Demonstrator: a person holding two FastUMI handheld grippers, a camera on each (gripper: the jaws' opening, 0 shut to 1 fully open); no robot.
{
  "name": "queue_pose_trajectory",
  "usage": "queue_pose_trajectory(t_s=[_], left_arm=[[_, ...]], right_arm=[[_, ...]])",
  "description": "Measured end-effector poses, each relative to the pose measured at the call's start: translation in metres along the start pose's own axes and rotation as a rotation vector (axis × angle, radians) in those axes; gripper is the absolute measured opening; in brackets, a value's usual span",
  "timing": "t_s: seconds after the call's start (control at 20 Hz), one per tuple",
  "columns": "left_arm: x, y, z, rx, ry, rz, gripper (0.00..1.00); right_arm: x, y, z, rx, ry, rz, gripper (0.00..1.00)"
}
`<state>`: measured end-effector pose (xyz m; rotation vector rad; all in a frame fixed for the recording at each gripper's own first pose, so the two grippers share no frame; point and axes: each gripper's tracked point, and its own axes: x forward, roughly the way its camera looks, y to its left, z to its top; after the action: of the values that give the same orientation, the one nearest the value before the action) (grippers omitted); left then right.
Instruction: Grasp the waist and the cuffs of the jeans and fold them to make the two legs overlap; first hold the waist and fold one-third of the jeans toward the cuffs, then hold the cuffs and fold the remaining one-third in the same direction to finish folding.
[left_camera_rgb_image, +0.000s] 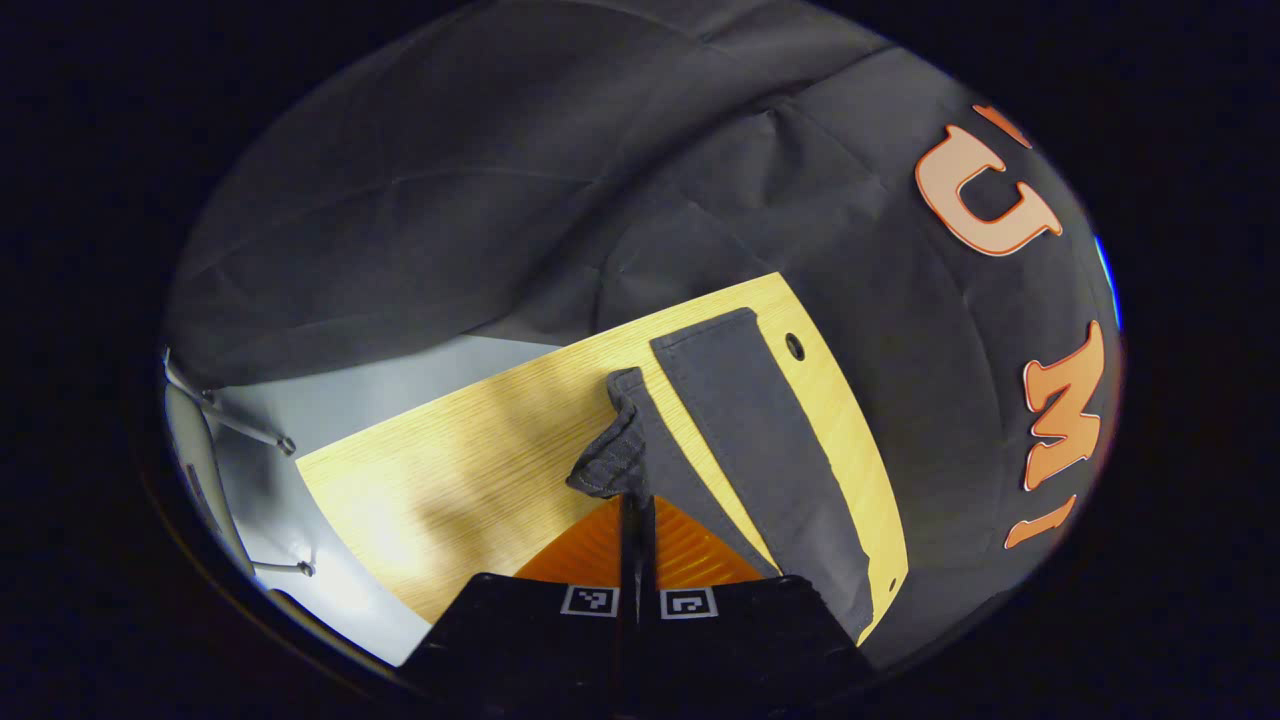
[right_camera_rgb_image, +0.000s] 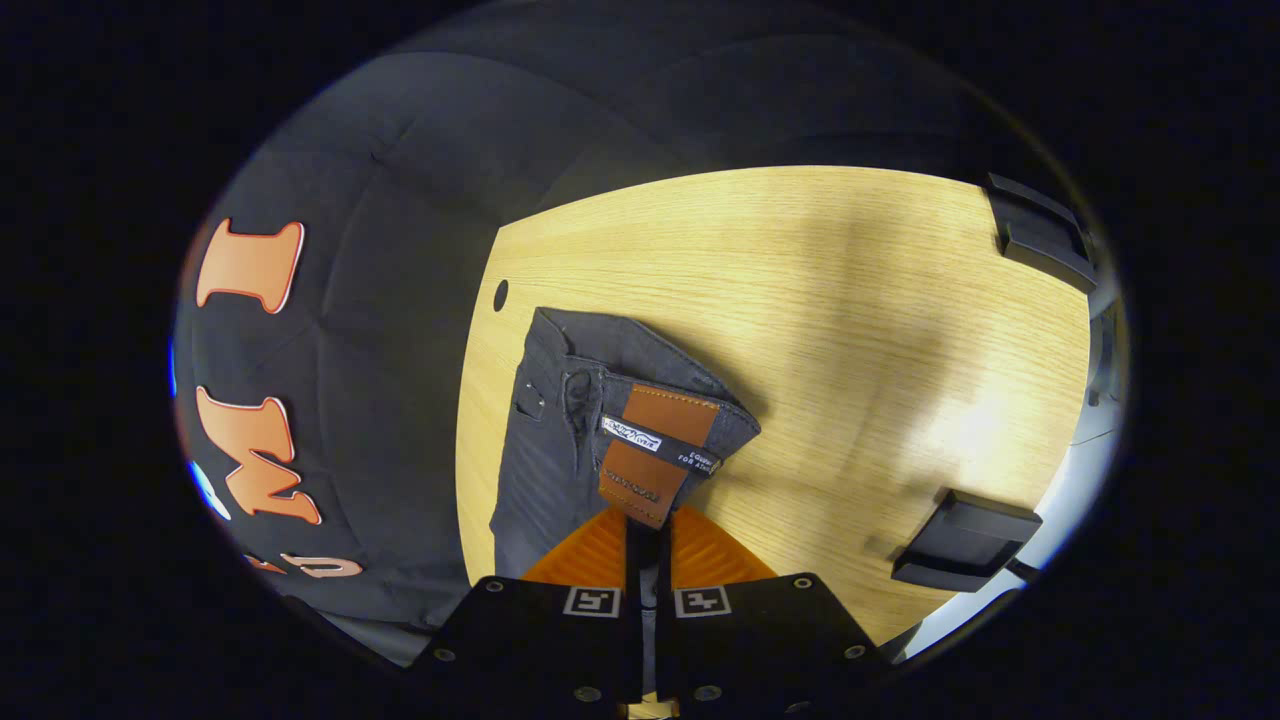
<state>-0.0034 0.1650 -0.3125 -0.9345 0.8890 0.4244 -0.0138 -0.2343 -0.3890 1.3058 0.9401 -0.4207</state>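
Note:
Dark grey jeans (left_camera_rgb_image: 760, 440) lie on a light wooden table (left_camera_rgb_image: 450, 480). In the left gripper view one leg lies flat, while the other leg's cuff (left_camera_rgb_image: 612, 452) is lifted and bunched, with my left gripper (left_camera_rgb_image: 637, 515) shut on it between orange fingers (left_camera_rgb_image: 590, 550). In the right gripper view the waist of the jeans (right_camera_rgb_image: 590, 400) shows a brown leather patch (right_camera_rgb_image: 650, 450) with a label strip. My right gripper (right_camera_rgb_image: 645, 535) is shut on the waistband at that patch, which is raised off the table (right_camera_rgb_image: 850, 300).
The table has a small round hole (left_camera_rgb_image: 795, 346) near its corner, also seen as the hole (right_camera_rgb_image: 500, 294) in the right gripper view. Two black blocks (right_camera_rgb_image: 965, 540) (right_camera_rgb_image: 1040, 235) sit at the table's far edge. Black cloth wall (left_camera_rgb_image: 950, 380) stands close behind the jeans.

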Motion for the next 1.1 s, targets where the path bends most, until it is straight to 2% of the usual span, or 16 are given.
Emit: queue_pose_trajectory(t_s=[0.2, 0.3, 0.6, 0.75, 0.95, 1.1], left_arm=[[0.007, -0.032, 0.018, 0.015, 0.015, -0.099, 0.01], [0.011, -0.043, 0.033, 0.023, 0.02, -0.145, 0.01], [0.053, -0.047, 0.044, 0.04, 0.12, -0.173, 0.01], [0.069, -0.049, 0.047, 0.009, 0.173, -0.184, 0.01], [0.07, -0.08, 0.075, 0.019, 0.113, -0.245, 0.01], [0.078, -0.101, 0.091, 0.002, 0.075, -0.251, 0.01]], right_arm=[[-0.012, 0.032, -0.01, 0.03, -0.048, 0.044, 0.06], [-0.014, 0.045, -0.012, 0.021, -0.071, 0.042, 0.06], [-0.022, 0.085, -0.018, 0.019, -0.149, 0.057, 0.06], [-0.025, 0.087, -0.021, 0.039, -0.175, 0.047, 0.06], [-0.035, 0.114, -0.021, 0.056, -0.175, 0.115, 0.05], [-0.027, 0.131, -0.01, 0.058, -0.158, 0.139, 0.06]])
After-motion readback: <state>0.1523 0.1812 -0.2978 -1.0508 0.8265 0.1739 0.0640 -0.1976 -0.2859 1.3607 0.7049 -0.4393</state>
